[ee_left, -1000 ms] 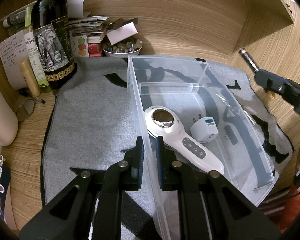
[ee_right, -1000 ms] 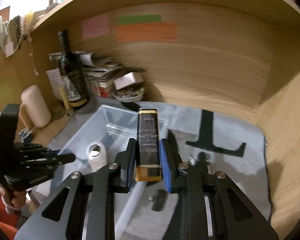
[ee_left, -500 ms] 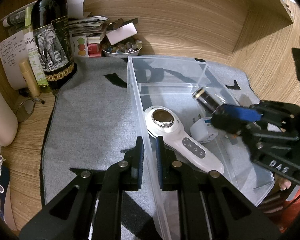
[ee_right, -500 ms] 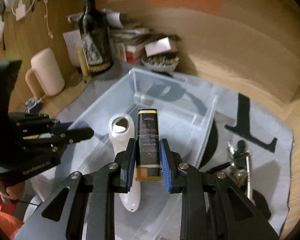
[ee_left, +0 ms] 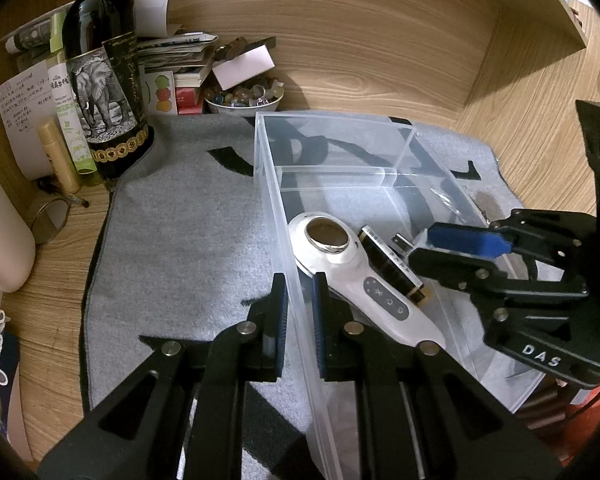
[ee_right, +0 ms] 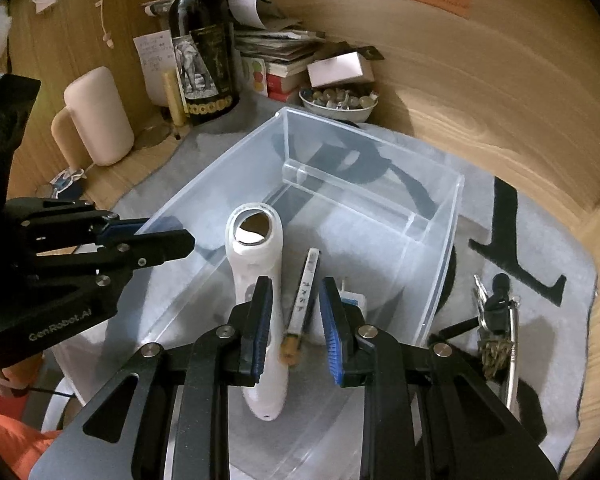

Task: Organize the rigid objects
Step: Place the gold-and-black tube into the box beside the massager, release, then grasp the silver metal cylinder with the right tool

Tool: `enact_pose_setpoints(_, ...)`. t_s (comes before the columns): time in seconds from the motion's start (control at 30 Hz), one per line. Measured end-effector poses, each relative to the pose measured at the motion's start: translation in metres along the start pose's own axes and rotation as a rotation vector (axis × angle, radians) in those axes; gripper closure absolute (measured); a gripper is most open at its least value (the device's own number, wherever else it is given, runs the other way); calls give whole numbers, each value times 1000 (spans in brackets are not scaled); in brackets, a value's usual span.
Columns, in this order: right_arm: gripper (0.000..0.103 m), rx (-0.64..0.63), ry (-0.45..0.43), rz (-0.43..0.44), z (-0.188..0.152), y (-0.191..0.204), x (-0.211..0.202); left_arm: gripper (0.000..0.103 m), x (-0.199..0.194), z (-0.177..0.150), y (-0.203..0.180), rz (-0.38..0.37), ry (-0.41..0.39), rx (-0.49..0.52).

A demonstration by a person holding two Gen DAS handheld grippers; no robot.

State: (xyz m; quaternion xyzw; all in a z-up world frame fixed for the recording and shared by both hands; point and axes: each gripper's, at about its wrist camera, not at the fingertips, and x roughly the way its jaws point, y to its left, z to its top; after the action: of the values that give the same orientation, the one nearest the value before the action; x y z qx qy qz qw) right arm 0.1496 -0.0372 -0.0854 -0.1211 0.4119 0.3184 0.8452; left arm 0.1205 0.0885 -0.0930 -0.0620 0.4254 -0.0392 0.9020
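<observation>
A clear plastic bin [ee_left: 340, 148] sat on a gray felt mat [ee_left: 188, 232] on the wooden desk. The left gripper [ee_left: 299, 300] pinched the bin's near side wall, with one finger outside the wall and one inside. Its jaws were nearly closed, with just the thin wall between them. The right gripper [ee_right: 295, 320] was over the bin with its jaws spread apart, and it held nothing. A small dark bottle [ee_right: 304, 292] with a gold cap lay on its side on the bin floor, in the gap between the right gripper's blue pads [ee_right: 260, 320]; whether it touched them could not be told. In the left wrist view the same bottle [ee_left: 392, 264] lay just beside a white handheld device [ee_left: 360, 284], on its right side. The device had a round metal head and buttons on its handle. A white plug adapter [ee_right: 350, 300] sat just past the bottle, partly hidden. Outside the bin, a bunch of keys [ee_right: 494, 320] lay on the mat to the right. At the back stood a dark wine bottle [ee_left: 104, 80] with an elephant on its label, and near it a bowl of small stones [ee_left: 242, 94].
</observation>
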Motion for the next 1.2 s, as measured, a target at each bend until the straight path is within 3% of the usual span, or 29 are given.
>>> enact_pose_setpoints(0.13,77,18,-34,-9,2,-4,-11,91,0,0,0,0,0,0)
enact_pose_setpoints(0.27,62,44,-98,-45,5,-13,-32,91,0,0,0,0,0,1)
enact_pose_setpoints(0.5,48,98,-184,-138,8,-37,-62,91,0,0,0,-1,0,0)
enact_pose_setpoints(0.67,47,153,-206,-203,4,-62,-75,91,0,0,1,-2,0,0)
enact_pose_setpoints(0.8,47,203,-198,-248,-3,-84,-75,91,0,0,1,-1,0,1)
enact_pose_setpoints(1.2,47,374,-23,-306,-47,-151,-24,91,0,1,1,0,0,3)
